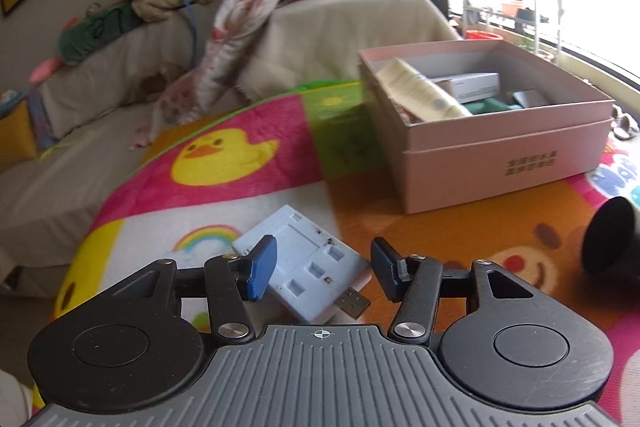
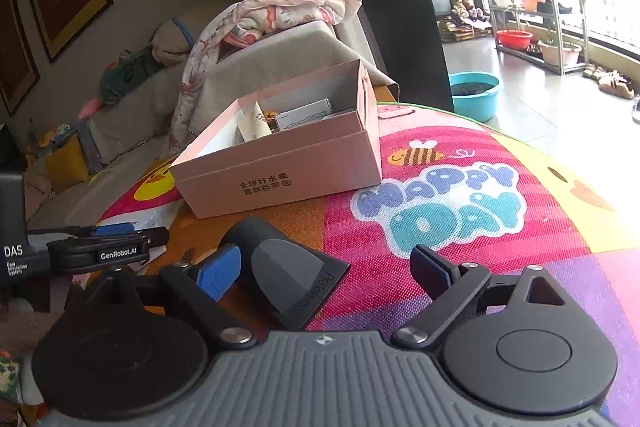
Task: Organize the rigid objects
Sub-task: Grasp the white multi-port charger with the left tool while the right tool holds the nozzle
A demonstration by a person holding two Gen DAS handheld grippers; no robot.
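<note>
Left wrist view shows a pale blue adapter [image 1: 304,263] with a plug end lying flat on the colourful mat [image 1: 224,163], between and just under the wide-open fingers of the left gripper [image 1: 322,269], which holds nothing; behind it to the right stands an open pink box [image 1: 500,155] with a tube [image 1: 424,91] and small cartons inside. Right wrist view has a dark grey hair dryer nozzle [image 2: 288,275] lying on the mat between the spread fingers of the right gripper [image 2: 328,275], nearer the left blue pad [image 2: 220,273], nothing gripped, with the box beyond and a sofa [image 2: 280,55] behind.
</note>
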